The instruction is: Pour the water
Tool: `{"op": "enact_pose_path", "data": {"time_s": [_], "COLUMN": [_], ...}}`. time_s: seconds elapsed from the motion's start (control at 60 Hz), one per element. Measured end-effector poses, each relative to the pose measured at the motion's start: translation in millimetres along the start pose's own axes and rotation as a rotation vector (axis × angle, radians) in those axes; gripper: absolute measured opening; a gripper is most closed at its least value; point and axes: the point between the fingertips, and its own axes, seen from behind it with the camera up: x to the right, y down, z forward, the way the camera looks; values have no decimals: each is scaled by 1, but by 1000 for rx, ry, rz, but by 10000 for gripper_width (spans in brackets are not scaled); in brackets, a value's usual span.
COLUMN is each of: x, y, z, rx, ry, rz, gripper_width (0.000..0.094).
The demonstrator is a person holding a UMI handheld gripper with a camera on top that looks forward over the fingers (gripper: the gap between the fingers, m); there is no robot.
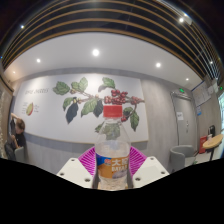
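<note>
Tongs (112, 165) clamp the water bottle (112, 160) between both pads; tilt slowly, keeping the squeeze firm.

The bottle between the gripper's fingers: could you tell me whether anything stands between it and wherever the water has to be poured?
The bottle stands upright between the pink pads of the gripper, lifted before the wall mural. No cup or other vessel shows in this view, so the way to it cannot be judged. Nothing visible stands just ahead of the bottle.
</note>
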Motion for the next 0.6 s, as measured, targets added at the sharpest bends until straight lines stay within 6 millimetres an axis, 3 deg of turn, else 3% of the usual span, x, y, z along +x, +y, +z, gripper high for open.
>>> {"op": "enact_pose_path", "data": {"time_s": [0.017,0.033,0.05,0.133,0.15,0.167,0.2,0.217,0.25,0.267,0.3,0.35,0.367,0.5,0.6], "x": [-8,-2,17,30,45,28,29,41,44,37,35,33,40,38,36], "y": [5,20,43,103,120,112,123,139,149,142,150,144,151,146,150], "z": [2,4,7,9,15,3,0,8,8,0,-3,-4,1,1,3], "rx": [-35,-68,-97,-243,-259,-285,-311,-314,-323,-336,-361,-345,-338,-353,-394], "ry": [14,18,12,2,-7,0,-4,-16,-20,-17,-25,-35,-42,-42,-36], "rz": [-17,-30,-38,-27,-23,-20,-23,-28,-41,-46,-49,-41,-33,-20,-19], "gripper_width": [390,390,389,391,391,391,390,391,391,391,395,394,393,393,572]}}
